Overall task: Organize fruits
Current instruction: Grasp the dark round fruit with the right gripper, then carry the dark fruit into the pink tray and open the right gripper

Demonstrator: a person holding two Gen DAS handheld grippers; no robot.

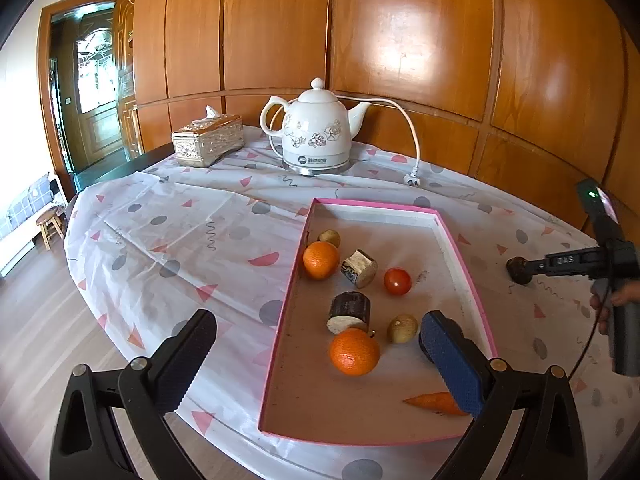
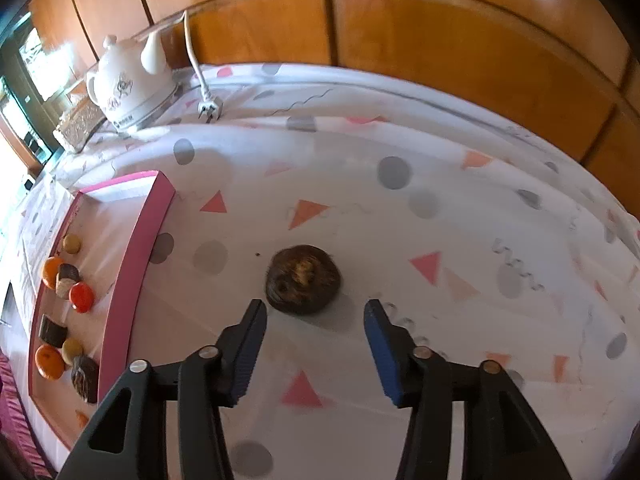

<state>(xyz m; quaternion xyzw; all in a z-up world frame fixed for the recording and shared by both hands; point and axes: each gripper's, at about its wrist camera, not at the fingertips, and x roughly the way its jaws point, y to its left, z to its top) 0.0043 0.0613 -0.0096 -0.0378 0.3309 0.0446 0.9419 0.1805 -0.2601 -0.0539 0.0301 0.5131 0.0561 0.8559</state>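
Fingers [image 2: 376, 332] apart, dark fruit [image 2: 303, 279] just beyond

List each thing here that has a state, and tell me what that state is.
Left gripper: open, empty, over the tray.
Right gripper: open, dark brown round fruit lying just ahead on the cloth.
Pink-rimmed shallow tray: partly filled.
White ceramic electric kettle: lid on, its plug lying unplugged.

1. Left wrist view looks forward and down from the near table edge, over the shallow pink-rimmed cardboard tray [image 1: 460, 248] toward the far white ceramic kettle [image 1: 314, 132].
2. Right wrist view looks steeply down (closer to the cloth) right of the tray [image 2: 140, 240].
3. Both share tray, kettle [image 2: 128, 88], and the patterned white tablecloth [image 1: 180, 220] [image 2: 400, 240].
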